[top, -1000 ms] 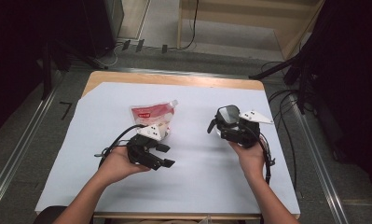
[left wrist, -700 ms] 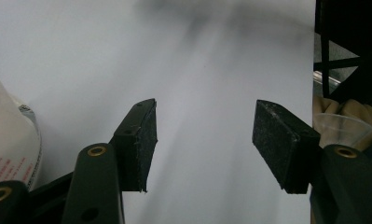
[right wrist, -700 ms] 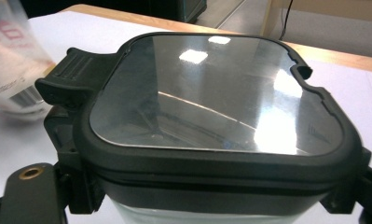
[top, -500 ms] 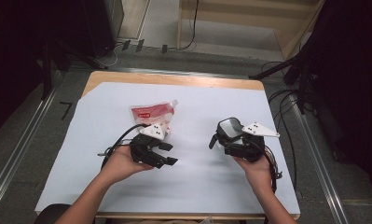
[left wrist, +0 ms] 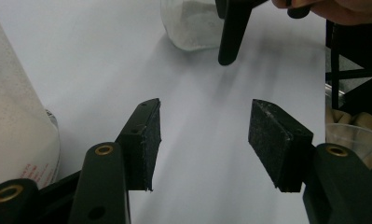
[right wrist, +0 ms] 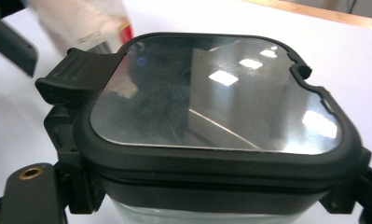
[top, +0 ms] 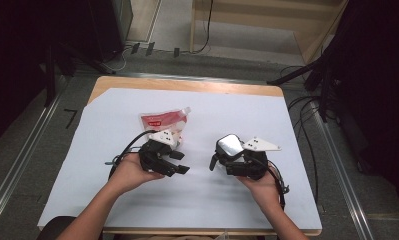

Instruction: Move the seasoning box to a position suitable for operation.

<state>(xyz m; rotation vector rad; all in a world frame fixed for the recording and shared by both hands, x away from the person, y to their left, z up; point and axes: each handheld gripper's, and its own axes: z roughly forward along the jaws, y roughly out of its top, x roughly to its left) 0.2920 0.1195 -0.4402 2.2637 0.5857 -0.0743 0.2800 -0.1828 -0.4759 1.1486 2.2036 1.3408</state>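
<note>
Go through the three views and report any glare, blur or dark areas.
High view: evenly lit white table cover, surroundings nearly black. Left gripper view: its pads are sharp; the jar beyond looks soft, with faint shadows on the cover. Right gripper view: ceiling lights glare off the jar's lid; the pouch is blurred.

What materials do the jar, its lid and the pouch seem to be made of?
Jar: clear glass or hard plastic, I cannot tell which; white powder shows through its wall.
Lid: matte black plastic frame with a glossy, mirror-like panel reflecting ceiling lights.
Pouch: soft plastic film, probably; printed red and white, with a corner spout.
</note>
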